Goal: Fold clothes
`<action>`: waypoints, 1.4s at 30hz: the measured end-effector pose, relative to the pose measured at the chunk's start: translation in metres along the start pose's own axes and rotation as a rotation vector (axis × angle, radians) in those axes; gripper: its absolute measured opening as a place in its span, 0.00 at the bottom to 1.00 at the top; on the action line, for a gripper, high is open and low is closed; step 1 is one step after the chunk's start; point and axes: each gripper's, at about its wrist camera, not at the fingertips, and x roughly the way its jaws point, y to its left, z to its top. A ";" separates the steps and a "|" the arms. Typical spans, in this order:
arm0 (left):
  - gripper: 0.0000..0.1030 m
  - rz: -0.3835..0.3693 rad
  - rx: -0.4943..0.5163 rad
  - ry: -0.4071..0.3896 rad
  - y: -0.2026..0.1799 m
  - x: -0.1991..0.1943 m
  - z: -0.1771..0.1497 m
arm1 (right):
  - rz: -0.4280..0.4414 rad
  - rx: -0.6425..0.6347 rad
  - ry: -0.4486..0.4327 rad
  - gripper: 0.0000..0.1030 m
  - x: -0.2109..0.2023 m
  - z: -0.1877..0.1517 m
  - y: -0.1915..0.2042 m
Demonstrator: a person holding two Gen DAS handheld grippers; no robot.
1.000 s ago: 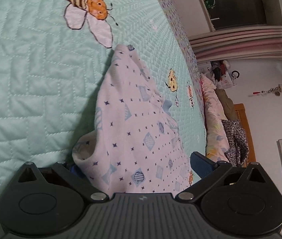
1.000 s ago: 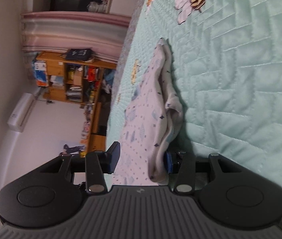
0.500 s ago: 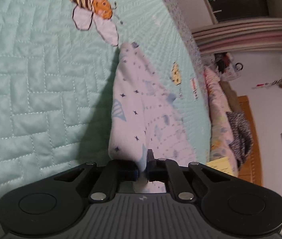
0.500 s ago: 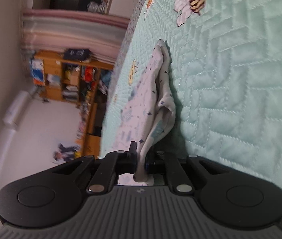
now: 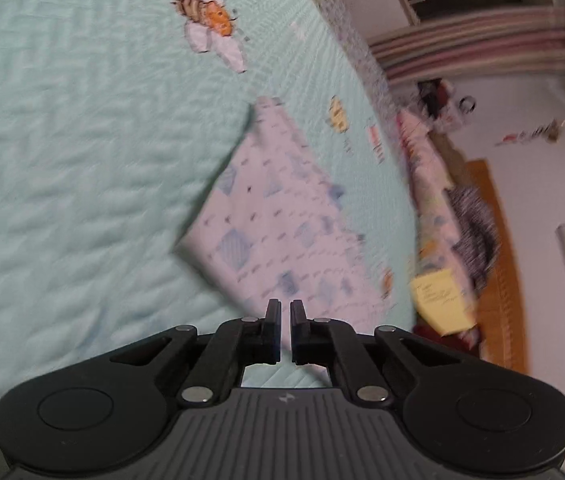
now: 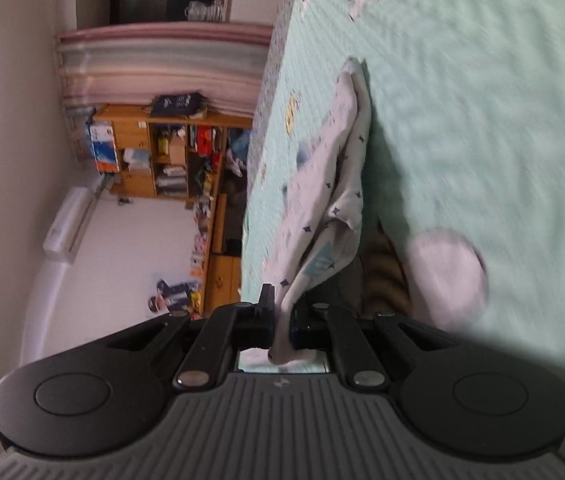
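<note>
The left gripper point(image 5: 285, 320) has its two black jaws drawn together with only a thin slit between them, and a thin edge of the white cotton garment printed with small dark stars and pale blue checked patches point(image 5: 282, 216) appears pinched there; the blur makes the cloth in the slit itself hard to make out. From these jaws the garment spreads ahead and a little to the left as a broad taut sheet, widest just in front of the claw, where one corner juts out to the left, and narrowing to a point far ahead. Its long axis runs straight away from the claw, tilted slightly leftward, toward the appliqué bee with white petal wings point(image 5: 208, 20) sewn on the mint-green quilted bedspread point(image 5: 62, 160) beneath.

The right gripper point(image 6: 281, 312) is clamped on the same garment point(image 6: 330, 200): a bunched fold passes between its jaws and a short tail hangs out behind them, toward the camera. Ahead of this claw the cloth rises as a narrow, draped ridge, its long axis pointing directly forward and ending in a tip on the bedspread point(image 6: 482, 100). It hangs lifted off the quilt near the jaws and casts a shadow to the claw's right. Just right of the jaws, a blurred bee appliqué point(image 6: 442, 276) lies on the quilt, close by.
</note>
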 end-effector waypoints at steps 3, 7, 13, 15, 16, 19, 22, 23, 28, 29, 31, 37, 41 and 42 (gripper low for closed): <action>0.32 0.063 0.028 -0.026 0.007 -0.016 -0.013 | -0.096 -0.029 -0.011 0.08 -0.012 -0.012 -0.003; 0.66 0.121 0.034 -0.107 0.006 -0.033 -0.021 | -0.197 -0.074 -0.070 0.16 -0.030 -0.022 -0.004; 0.92 0.269 0.226 -0.181 -0.033 -0.037 -0.024 | -0.266 -0.180 -0.114 0.56 -0.050 -0.038 0.015; 0.96 0.190 0.164 -0.168 -0.029 -0.030 -0.015 | -0.269 -0.186 -0.119 0.59 -0.052 -0.043 0.017; 0.96 0.149 0.132 -0.162 -0.027 -0.026 -0.010 | -0.266 -0.184 -0.118 0.59 -0.052 -0.044 0.017; 0.95 0.054 0.020 -0.152 -0.014 -0.011 0.001 | -0.254 -0.173 -0.110 0.60 -0.046 -0.045 0.017; 0.95 0.006 -0.072 -0.133 0.004 0.011 0.004 | -0.240 -0.168 -0.103 0.60 -0.042 -0.046 0.016; 0.95 -0.013 -0.092 -0.122 0.009 0.018 0.003 | -0.239 -0.164 -0.100 0.60 -0.042 -0.045 0.015; 0.95 -0.079 -0.105 -0.140 0.023 0.044 0.004 | -0.248 -0.149 -0.097 0.60 -0.038 -0.047 0.017; 0.96 -0.089 -0.098 -0.148 0.021 0.047 0.006 | -0.251 -0.147 -0.097 0.60 -0.037 -0.048 0.017; 0.99 -0.111 -0.085 -0.163 0.018 0.054 0.011 | -0.259 -0.147 -0.096 0.60 -0.035 -0.048 0.018; 0.99 -0.138 -0.064 -0.210 0.009 0.076 0.026 | -0.286 -0.159 -0.095 0.60 -0.031 -0.051 0.021; 0.87 -0.061 -0.004 -0.193 -0.001 0.077 0.024 | -0.298 -0.174 -0.097 0.61 -0.031 -0.051 0.022; 0.77 -0.032 0.014 -0.189 -0.002 0.076 0.022 | -0.296 -0.173 -0.097 0.61 -0.031 -0.050 0.022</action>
